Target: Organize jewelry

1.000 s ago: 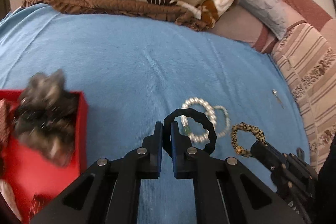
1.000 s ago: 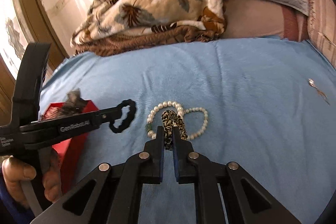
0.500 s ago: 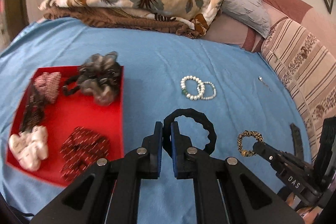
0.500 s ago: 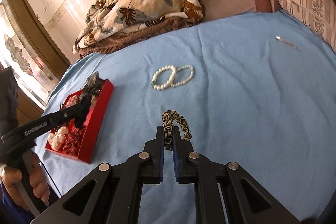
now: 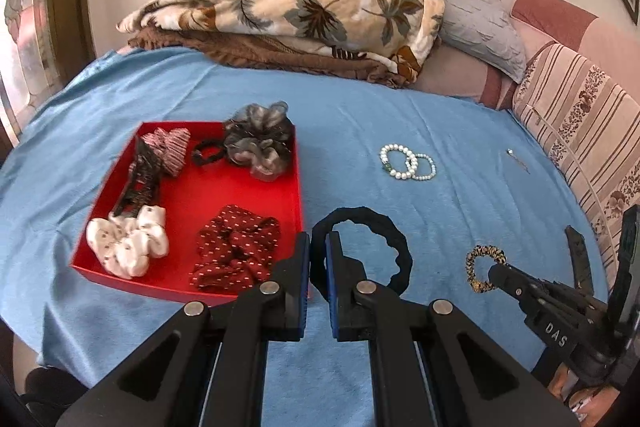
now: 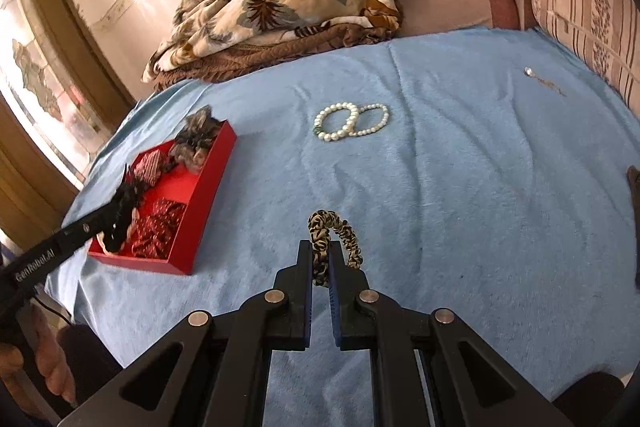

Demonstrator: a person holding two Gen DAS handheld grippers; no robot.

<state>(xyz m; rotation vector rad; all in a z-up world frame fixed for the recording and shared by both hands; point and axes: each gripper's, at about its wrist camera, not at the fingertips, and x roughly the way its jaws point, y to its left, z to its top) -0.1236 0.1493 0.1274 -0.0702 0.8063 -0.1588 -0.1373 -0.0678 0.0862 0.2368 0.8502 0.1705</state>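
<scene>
My red box (image 5: 298, 163) sits on the bed (image 5: 360, 115) near its left edge. It already holds soft hair ties, and there is bare red floor in its middle. My left gripper (image 5: 318, 247) has its jaws pinching a black hair band (image 5: 394, 243), which hangs in the air just past the box's right wall. I think my next job is to drop it in. To do that well, I should slide it left over the wall, stop above the bare red spot, go low, then let go, so the band does not catch on the wall.

2 pearl bracelets (image 5: 408, 163) lie touching in the middle of the bed. A small silver piece (image 5: 516, 159) lies near the right edge. My right gripper (image 6: 321, 263) has its jaws pinching a leopard hair tie (image 6: 336, 227), held above the bed, well apart from the box. It should wait its turn.
</scene>
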